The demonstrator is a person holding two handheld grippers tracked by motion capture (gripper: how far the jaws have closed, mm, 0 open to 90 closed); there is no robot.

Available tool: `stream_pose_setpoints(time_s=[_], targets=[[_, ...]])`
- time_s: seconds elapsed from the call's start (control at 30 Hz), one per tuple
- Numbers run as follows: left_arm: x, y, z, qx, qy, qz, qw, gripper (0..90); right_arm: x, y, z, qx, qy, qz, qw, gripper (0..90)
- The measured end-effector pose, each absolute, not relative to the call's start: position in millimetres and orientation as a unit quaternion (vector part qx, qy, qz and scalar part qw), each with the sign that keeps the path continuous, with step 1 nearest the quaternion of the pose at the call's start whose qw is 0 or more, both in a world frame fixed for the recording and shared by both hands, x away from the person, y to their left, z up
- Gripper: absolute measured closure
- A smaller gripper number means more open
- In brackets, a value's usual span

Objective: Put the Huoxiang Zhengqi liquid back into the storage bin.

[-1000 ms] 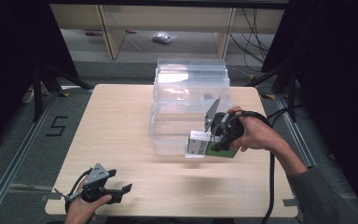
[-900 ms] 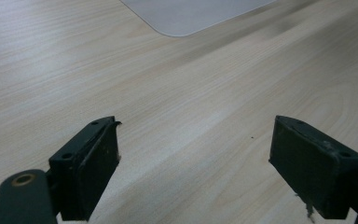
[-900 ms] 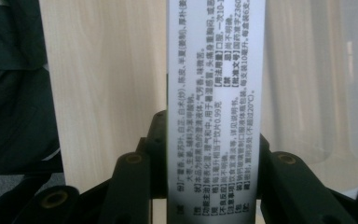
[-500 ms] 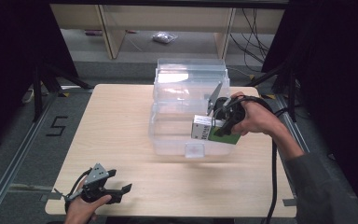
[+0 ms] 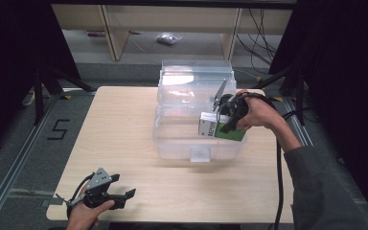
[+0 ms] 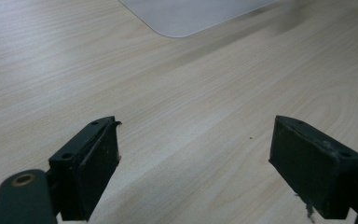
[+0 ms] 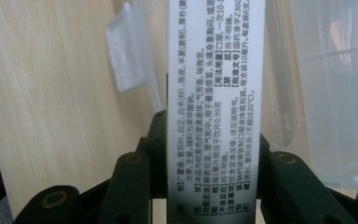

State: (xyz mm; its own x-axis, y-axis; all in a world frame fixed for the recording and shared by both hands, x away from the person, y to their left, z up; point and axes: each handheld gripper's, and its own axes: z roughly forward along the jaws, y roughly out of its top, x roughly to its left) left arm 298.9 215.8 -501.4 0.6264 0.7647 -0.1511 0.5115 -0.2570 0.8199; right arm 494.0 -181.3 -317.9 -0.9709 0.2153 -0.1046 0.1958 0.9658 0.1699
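Our right gripper (image 5: 226,117) is clamped on the green-and-white box (image 5: 220,128), which has moved from the front wall of the clear bin (image 5: 199,143) up and over its right side. We read this as box going in; release not yet done. Left gripper (image 5: 106,192) sits idle, jaws apart, low at the counter's (image 5: 124,124) near-left edge, unchanged.

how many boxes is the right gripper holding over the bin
1: a green and white box, clamped in the right gripper above the right side of the clear plastic bin. Its printed white side runs up between the jaws. I see no others, though the bin's glare might hide something.
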Motion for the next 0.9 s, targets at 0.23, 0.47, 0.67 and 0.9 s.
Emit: stream_pose_setpoints(time_s=[0.23,0.47,0.67,0.9], targets=[[299.2,216.2,-501.5,0.778,0.411,0.140,0.454,14.9,512.7,-181.5,-332.2,0.106,0.990,0.077,0.057,65.0],[299.4,216.2,-501.6,0.779,0.411,0.140,0.453,14.9,522.0,-181.9,-345.7,0.114,0.990,0.072,0.052,65.0],[299.0,216.7,-501.1,0.779,0.410,0.140,0.453,14.9,525.1,-181.7,-357.8,0.120,0.990,0.065,0.042,65.0],[299.3,216.2,-501.6,0.779,0.411,0.139,0.453,14.9,531.5,-184.2,-370.7,0.107,0.992,0.062,0.038,65.0]])
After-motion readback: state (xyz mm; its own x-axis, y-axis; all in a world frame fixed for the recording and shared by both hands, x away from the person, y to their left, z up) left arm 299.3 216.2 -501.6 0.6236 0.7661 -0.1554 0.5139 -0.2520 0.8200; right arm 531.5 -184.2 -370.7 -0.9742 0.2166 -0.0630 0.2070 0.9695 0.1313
